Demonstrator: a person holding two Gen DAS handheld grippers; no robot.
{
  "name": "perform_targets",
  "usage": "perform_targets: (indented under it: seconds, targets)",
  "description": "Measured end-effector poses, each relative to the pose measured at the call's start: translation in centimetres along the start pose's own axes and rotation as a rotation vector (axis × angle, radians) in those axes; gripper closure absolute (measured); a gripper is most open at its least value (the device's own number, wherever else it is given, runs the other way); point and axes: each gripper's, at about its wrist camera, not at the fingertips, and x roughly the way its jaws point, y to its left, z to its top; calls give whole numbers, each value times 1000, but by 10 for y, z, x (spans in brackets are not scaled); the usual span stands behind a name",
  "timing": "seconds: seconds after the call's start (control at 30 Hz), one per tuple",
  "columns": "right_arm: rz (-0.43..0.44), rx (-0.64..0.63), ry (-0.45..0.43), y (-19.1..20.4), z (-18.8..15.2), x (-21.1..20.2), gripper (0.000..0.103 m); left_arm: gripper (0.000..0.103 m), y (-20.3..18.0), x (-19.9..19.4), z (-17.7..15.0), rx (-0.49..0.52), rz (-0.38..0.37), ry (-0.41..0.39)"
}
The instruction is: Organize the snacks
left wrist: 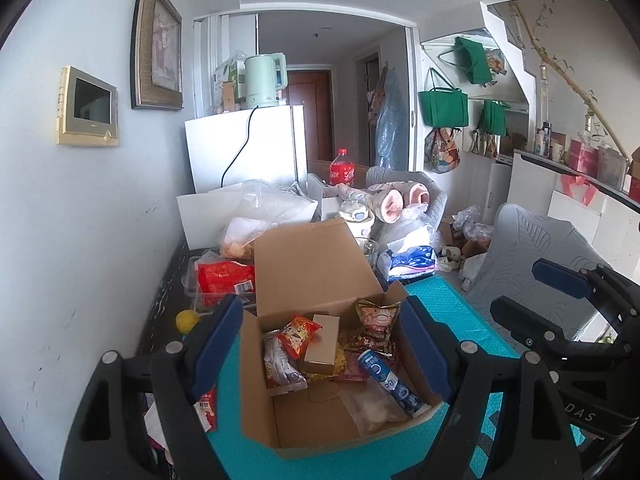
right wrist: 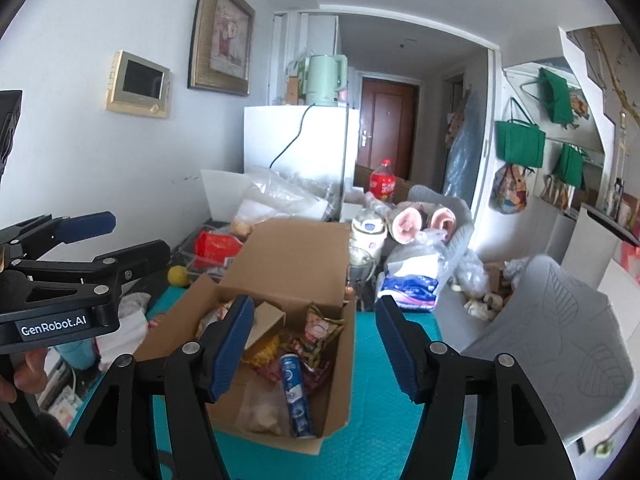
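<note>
An open cardboard box [left wrist: 312, 276] sits on a teal mat [left wrist: 464, 312] and holds several snacks: a red packet [left wrist: 298, 334], a small tan carton [left wrist: 322, 344], a blue cookie tube [left wrist: 390, 382], a brown-gold bag [left wrist: 376, 318] and a clear bag [left wrist: 374, 406]. My left gripper [left wrist: 320, 344] is open and empty, hovering above the box. My right gripper [right wrist: 316, 344] is open and empty over the same box [right wrist: 288, 256]; the blue tube [right wrist: 294, 394] lies below it. The right gripper also shows in the left wrist view [left wrist: 560, 300], and the left gripper in the right wrist view [right wrist: 80, 240].
Behind the box lie a red snack bag in a clear tray [left wrist: 224, 278], a yellow lemon [left wrist: 187, 320], plastic bags [left wrist: 272, 204], a cola bottle [left wrist: 342, 170] and a white fridge [left wrist: 244, 148]. A grey chair [right wrist: 560, 340] stands to the right. The wall is on the left.
</note>
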Motion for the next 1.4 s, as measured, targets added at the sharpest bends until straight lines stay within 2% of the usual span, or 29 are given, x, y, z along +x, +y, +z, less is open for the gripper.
perform_targets:
  seconds: [0.13, 0.5, 0.9, 1.4]
  targets:
    - [-6, 8, -27, 4, -11, -29, 34, 20, -2, -27, -16, 3, -1, -19]
    - [-19, 20, -28, 20, -52, -66, 33, 20, -6, -64, -61, -14, -11, -21]
    - [-5, 38, 55, 27, -91, -61, 33, 20, -7, -56, -97, -59, -23, 44]
    - [3, 33, 75, 29, -94, -54, 33, 20, -3, -47, -100, -77, -26, 71]
